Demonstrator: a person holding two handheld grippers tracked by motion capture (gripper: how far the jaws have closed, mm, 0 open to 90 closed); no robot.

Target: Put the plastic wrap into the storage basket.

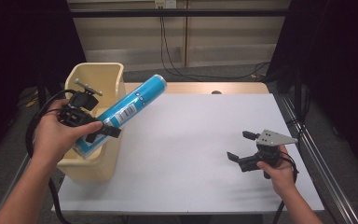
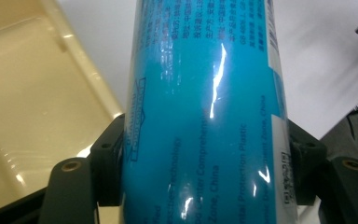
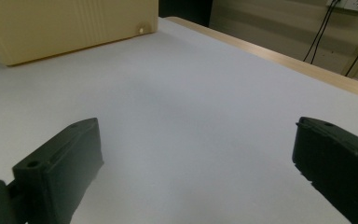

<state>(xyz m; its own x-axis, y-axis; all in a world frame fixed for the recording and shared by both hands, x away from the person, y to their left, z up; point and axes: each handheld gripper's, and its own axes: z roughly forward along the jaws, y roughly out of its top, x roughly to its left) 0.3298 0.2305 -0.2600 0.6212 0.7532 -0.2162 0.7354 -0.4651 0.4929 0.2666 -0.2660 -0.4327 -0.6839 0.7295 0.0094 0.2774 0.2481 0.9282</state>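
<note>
Holding the blue cylindrical can [image 1: 129,106] in our left gripper [image 1: 91,125], we have both jaws clamped against its sides near its lower end, as the left gripper view shows with the can [image 2: 205,116] pressed between them. It slants upward to the right, its bottom end over the cream plastic bin [image 1: 103,74] at the table's [image 1: 200,135] left edge. Our right gripper [image 1: 240,145] hovers low over the bare white table, well apart, jaws spread wide and grasping nothing.
</note>
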